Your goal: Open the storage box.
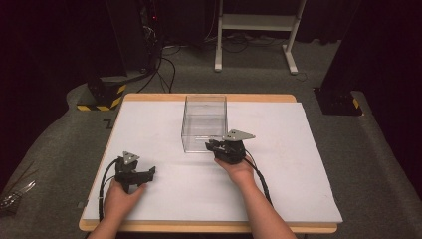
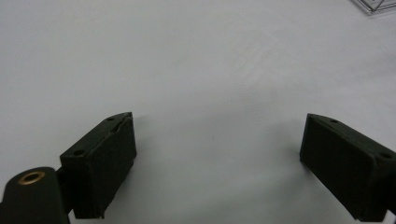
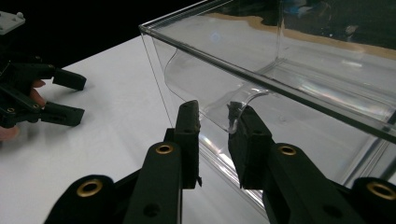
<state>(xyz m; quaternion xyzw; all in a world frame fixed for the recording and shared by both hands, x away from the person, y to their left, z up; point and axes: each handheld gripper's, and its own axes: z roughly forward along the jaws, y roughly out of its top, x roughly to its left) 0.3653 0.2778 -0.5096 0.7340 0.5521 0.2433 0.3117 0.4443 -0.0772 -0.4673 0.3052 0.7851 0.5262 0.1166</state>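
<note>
A clear plastic box (image 1: pixel 204 117) stands empty on the white table top (image 1: pixel 278 164), a little behind the middle. My right gripper (image 1: pixel 209 145) lies against the box's near wall and points left along it. In the right gripper view its jaws (image 3: pixel 215 116) stand a narrow gap apart, with a curved clear lip (image 3: pixel 232 114) of the box (image 3: pixel 303 60) at the right fingertip; I see no firm squeeze. My left gripper (image 1: pixel 152 172) rests on the table at the near left. Its jaws (image 2: pixel 217 140) are wide open over bare white surface.
The table's wooden edge (image 1: pixel 209 227) runs along the front. A white frame stand (image 1: pixel 256 30) and cables lie on the grey floor behind. A yellow-black striped base (image 1: pixel 102 97) sits at the far left corner. A corner of the box (image 2: pixel 373 5) shows in the left gripper view.
</note>
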